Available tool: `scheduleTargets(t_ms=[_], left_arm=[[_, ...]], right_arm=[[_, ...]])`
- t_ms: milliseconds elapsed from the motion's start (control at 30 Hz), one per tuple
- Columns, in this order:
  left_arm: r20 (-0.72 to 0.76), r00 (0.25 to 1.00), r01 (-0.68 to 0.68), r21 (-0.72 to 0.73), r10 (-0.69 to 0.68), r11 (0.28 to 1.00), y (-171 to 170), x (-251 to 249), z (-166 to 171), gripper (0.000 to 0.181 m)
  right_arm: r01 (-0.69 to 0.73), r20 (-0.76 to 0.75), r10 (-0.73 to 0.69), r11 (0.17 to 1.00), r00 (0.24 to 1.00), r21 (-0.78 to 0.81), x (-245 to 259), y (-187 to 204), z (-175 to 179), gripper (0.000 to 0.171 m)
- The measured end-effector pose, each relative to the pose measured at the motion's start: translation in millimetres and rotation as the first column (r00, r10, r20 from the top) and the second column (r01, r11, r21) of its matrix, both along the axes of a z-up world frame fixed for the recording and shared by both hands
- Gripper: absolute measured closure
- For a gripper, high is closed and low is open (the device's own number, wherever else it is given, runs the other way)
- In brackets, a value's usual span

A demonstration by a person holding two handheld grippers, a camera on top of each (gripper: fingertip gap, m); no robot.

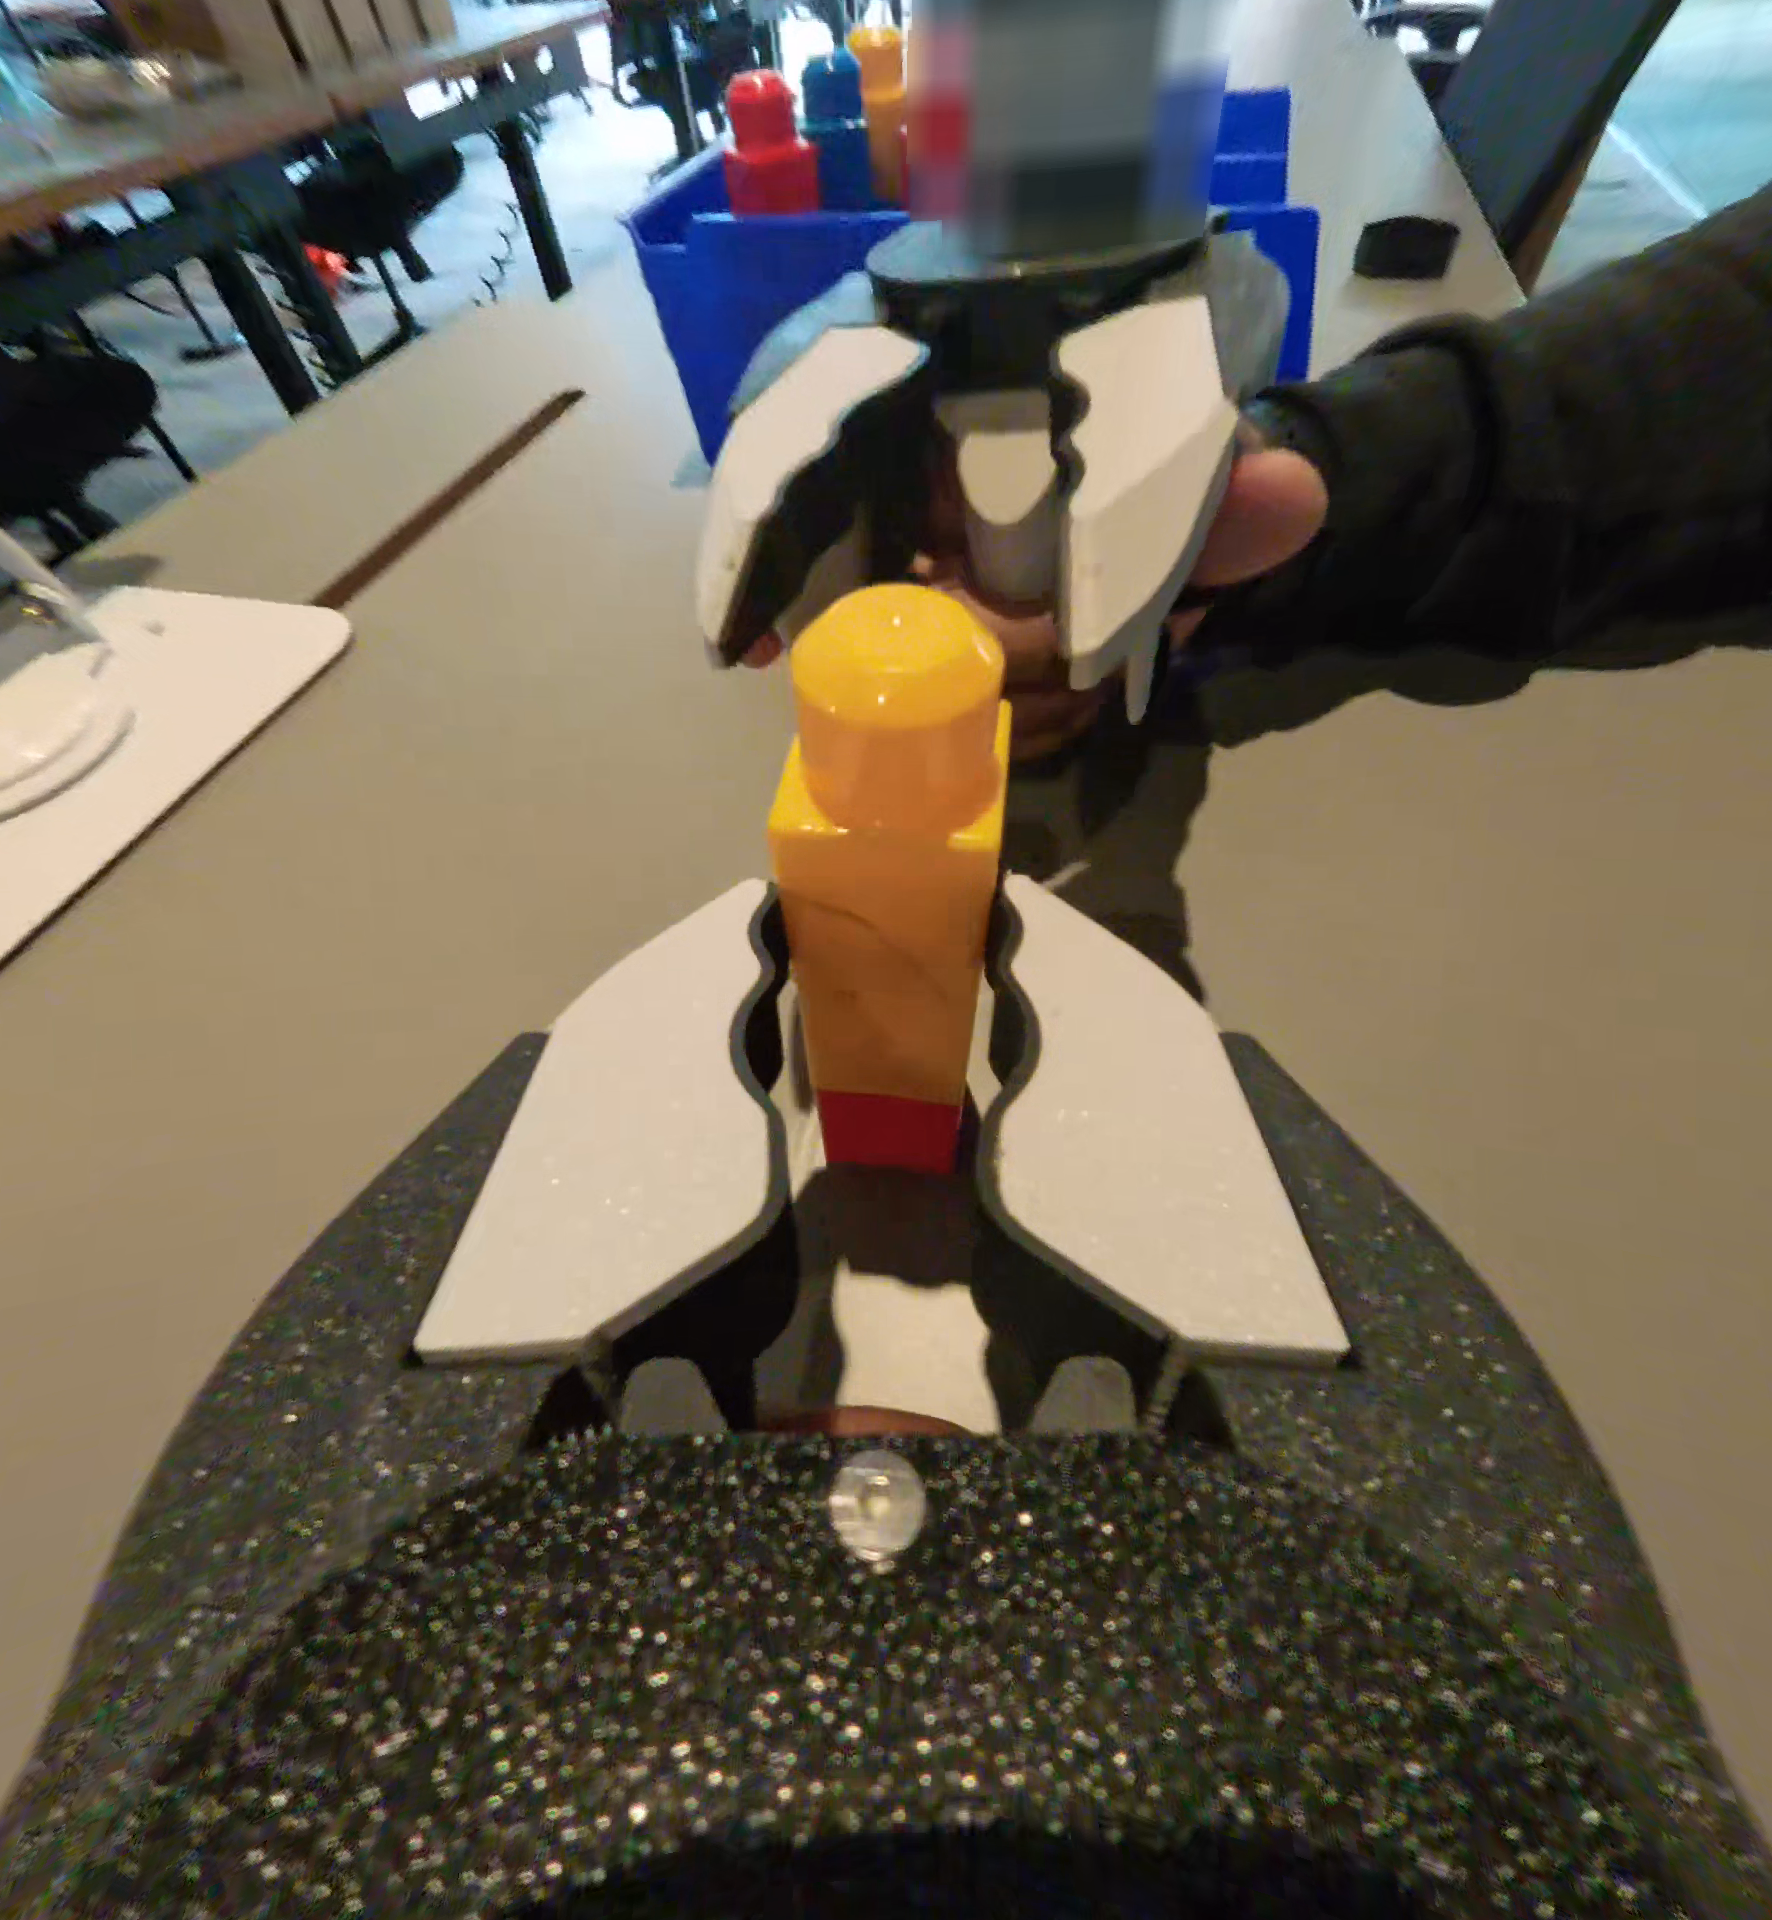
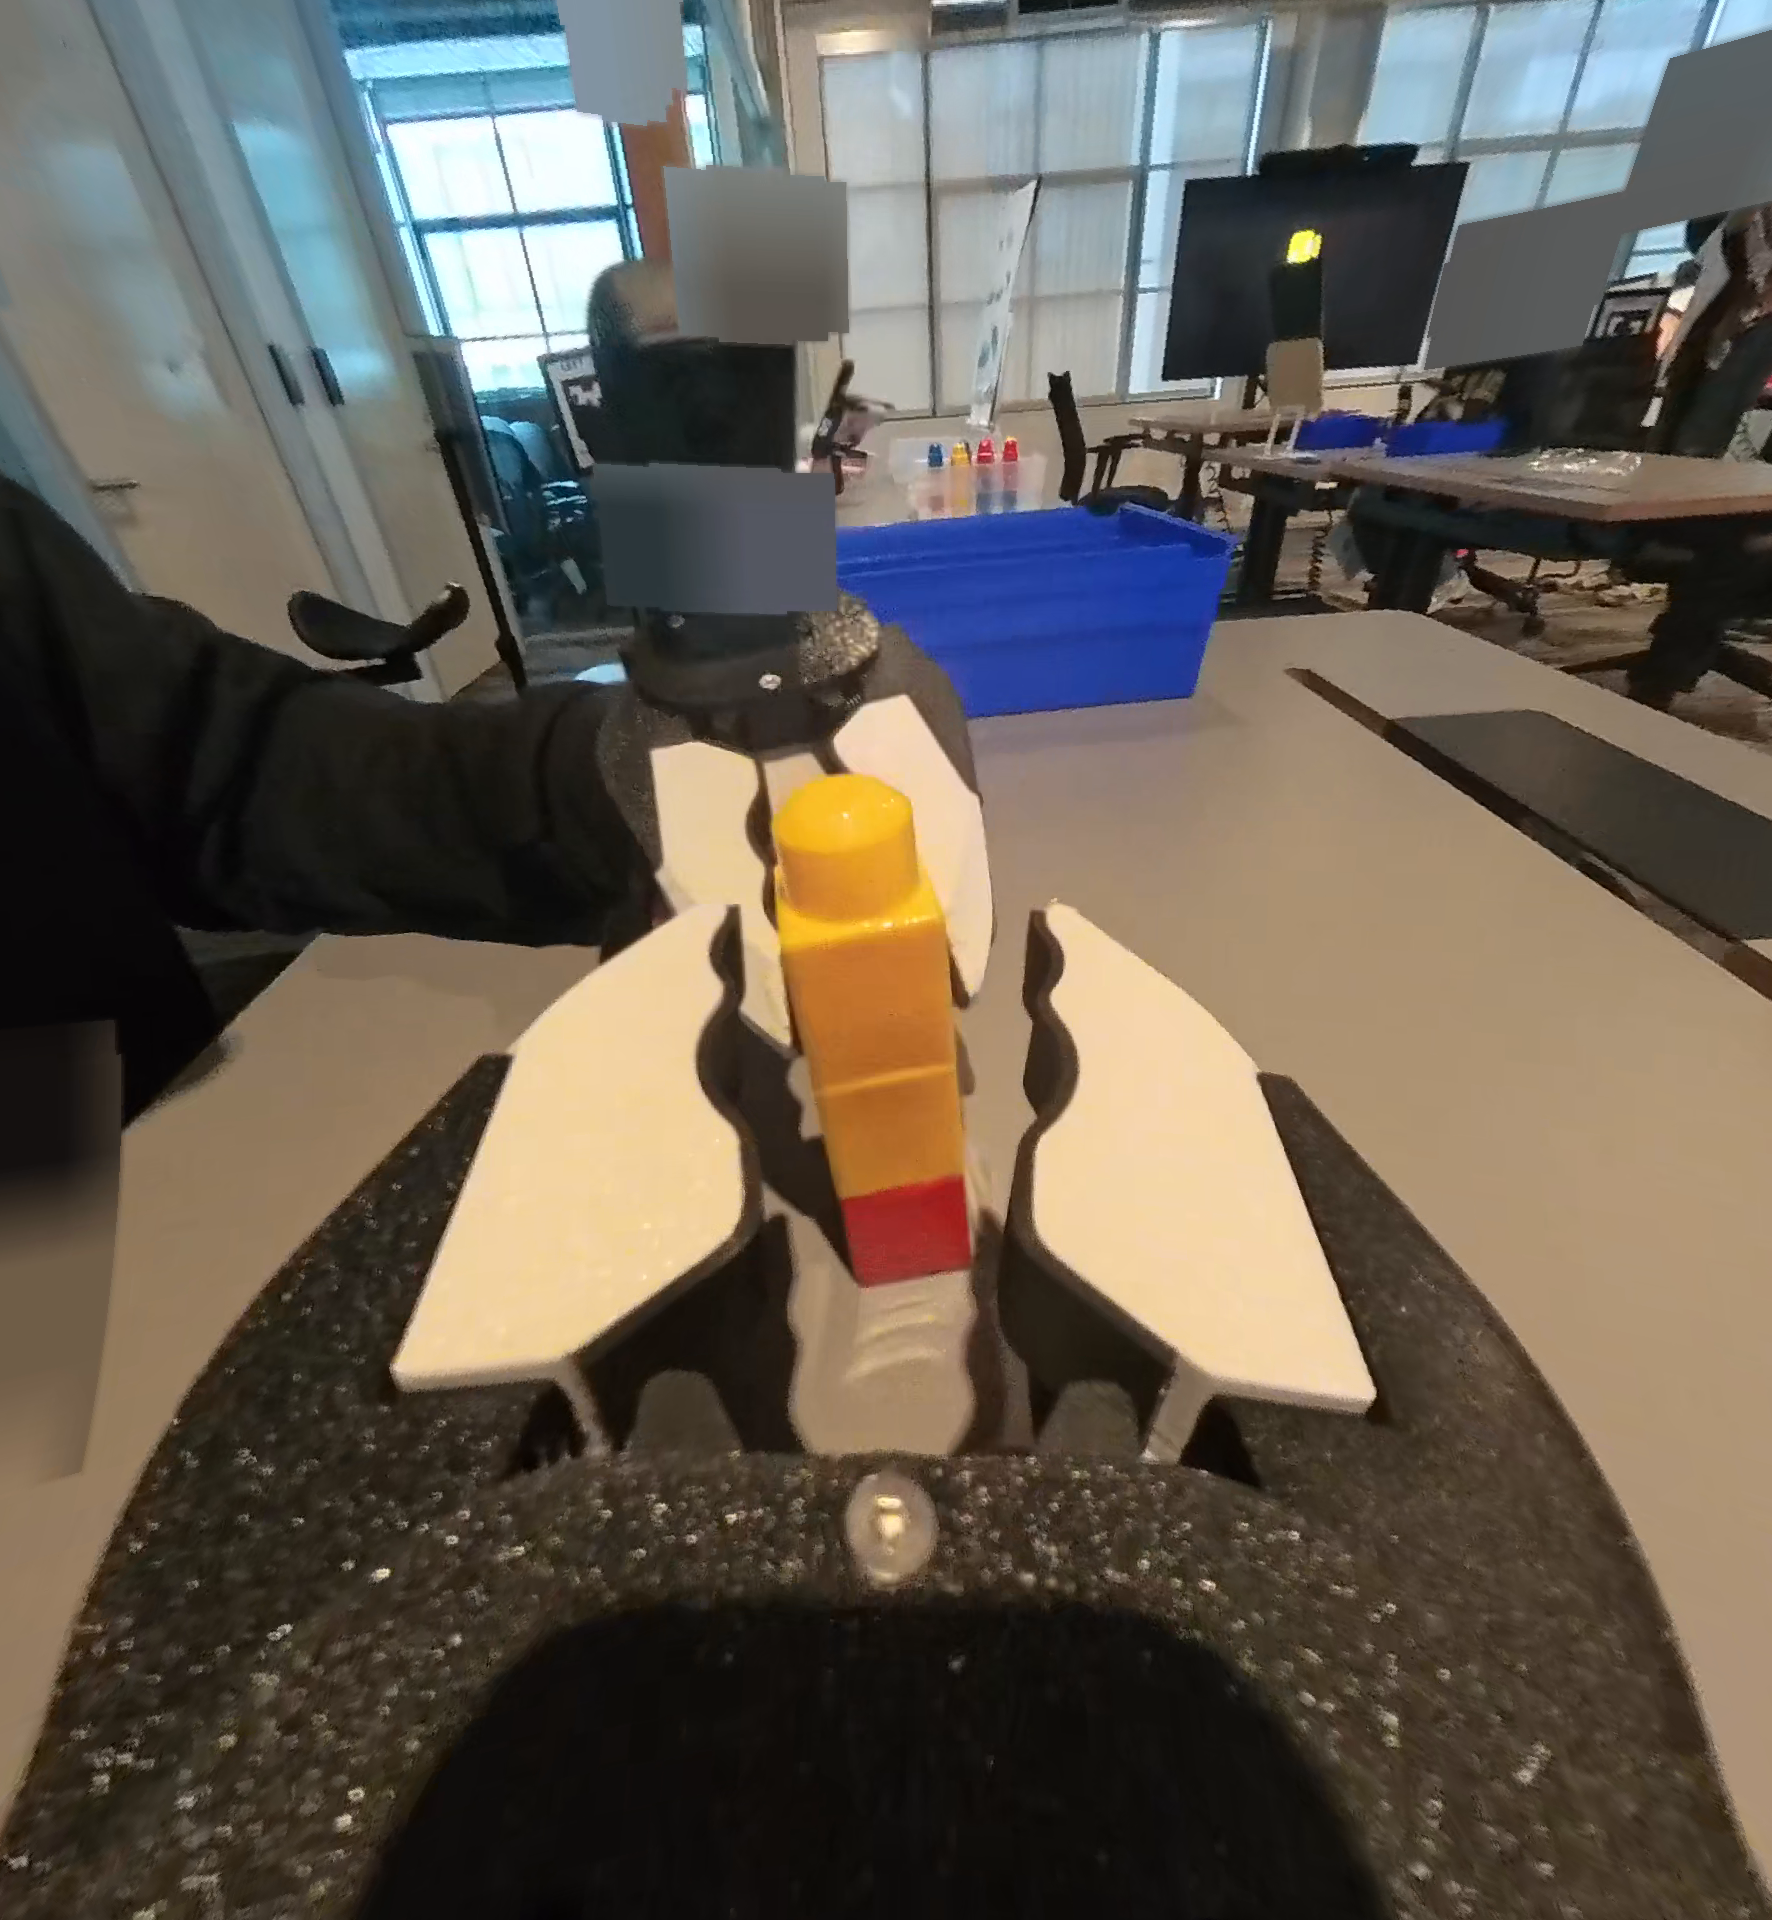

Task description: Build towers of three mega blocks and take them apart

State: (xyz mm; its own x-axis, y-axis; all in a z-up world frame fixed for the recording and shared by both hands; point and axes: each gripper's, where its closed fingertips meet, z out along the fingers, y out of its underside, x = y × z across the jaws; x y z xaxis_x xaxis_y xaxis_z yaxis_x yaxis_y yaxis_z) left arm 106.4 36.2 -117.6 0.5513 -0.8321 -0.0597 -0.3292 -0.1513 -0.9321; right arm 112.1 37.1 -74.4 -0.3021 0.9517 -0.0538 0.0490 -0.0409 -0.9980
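A tower [image 1: 887, 935] of three blocks stands upright on the grey worktop [image 1: 1484, 1039], in the middle of both views. Its bottom block is red [image 2: 908, 1231], and two yellow blocks [image 2: 877, 1029] sit on top, the upper one ending in a round stud.

In the left wrist view, the left gripper [image 1: 887, 925] is clamped on the tower: its white fingers [image 1: 653, 1070] press against both sides of the yellow part, just above the red block. Beyond the tower, in the upper middle of that frame, the right gripper [image 1: 923, 655] faces it, held by a hand in a dark sleeve [image 1: 1547, 499]; its jaws are apart and its tips sit just behind the stud.

In the right wrist view, the right gripper [image 2: 887, 935] stands open on either side of the tower, with a clear gap at the right finger [image 2: 1142, 1132]. Whether the left finger touches the blocks cannot be told.

A blue bin [image 1: 757, 301] with red, blue and yellow blocks [image 1: 770, 145] rests on the worktop at the upper middle of the left wrist view. A white board [image 1: 82, 769] lies at the left edge.
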Motion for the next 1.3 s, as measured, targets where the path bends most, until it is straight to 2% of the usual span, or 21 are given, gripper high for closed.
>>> scheduleTargets(t_ms=[233, 633, 933, 1133, 1300], left_arm=[[0.03, 0.999, 0.017, -0.049, -0.015, 0.999, -3.8, 8.7, -1.2, 0.146], [0.026, 0.999, 0.024, -0.053, -0.023, 0.998, -5.7, 12.3, -1.3, 0.145], [0.005, 1.0, 0.022, -0.036, -0.021, 0.999, -4.1, 12.5, -5.9, 0.14], [0.078, 0.995, 0.064, 0.03, -0.066, 0.997, -7.7, 12.6, 6.9, 0.129], [0.165, 0.986, -0.007, 0.038, 0.001, 0.999, 4.6, -4.3, 14.2, 0.132]], right_arm=[[-0.017, 0.005, 0.017, 0.999, 1.0, 0.042, -6.8, -17.0, 1.8, 0.127], [0.02, 0.043, -0.023, 0.998, 0.999, 0.057, -12.1, -16.5, -0.6, 0.142], [0.059, 0.062, -0.064, 0.995, 0.996, 0.079, -12.6, -11.9, 0.3, 0.143], [0.103, 0.018, -0.103, 0.994, 0.994, 0.031, -5.4, -1.1, 17.4, 0.143], [0.179, -0.032, -0.179, 0.984, 0.983, 0.012, 10.6, 13.3, 53.7, 0.142]])
